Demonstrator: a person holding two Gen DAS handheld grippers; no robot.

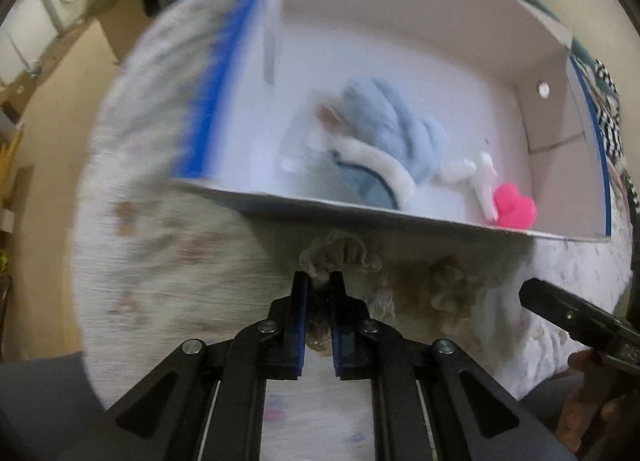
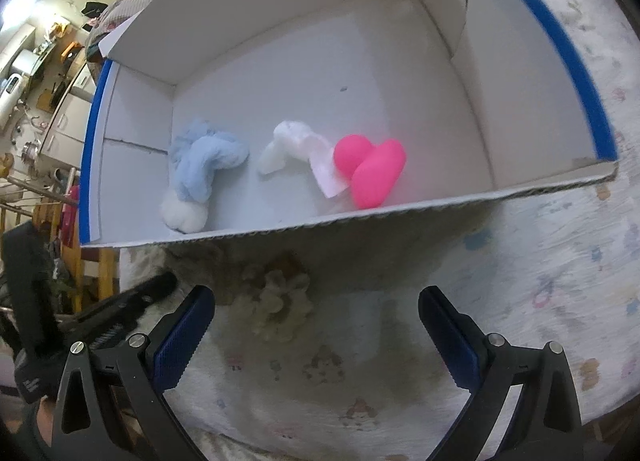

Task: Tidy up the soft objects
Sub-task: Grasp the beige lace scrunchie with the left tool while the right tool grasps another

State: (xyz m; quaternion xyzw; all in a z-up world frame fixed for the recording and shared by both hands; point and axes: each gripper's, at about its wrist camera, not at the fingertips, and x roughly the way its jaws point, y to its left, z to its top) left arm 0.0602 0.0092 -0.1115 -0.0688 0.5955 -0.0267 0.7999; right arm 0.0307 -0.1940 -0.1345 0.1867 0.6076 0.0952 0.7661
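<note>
Beige fluffy toy (image 1: 320, 281) between left jaws, unseen from right

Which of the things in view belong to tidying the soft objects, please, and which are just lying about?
Part of the job:
- white box
- blue plush toy
- white plush toy
- pink heart
- beige plush toy, pinched in the left gripper
- right gripper, open

Just lying about:
- patterned bedcover
- kitchen clutter

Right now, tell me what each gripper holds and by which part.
Left gripper pinches the beige fuzzy toy by its near edge. Right gripper is open, holding nothing.
</note>
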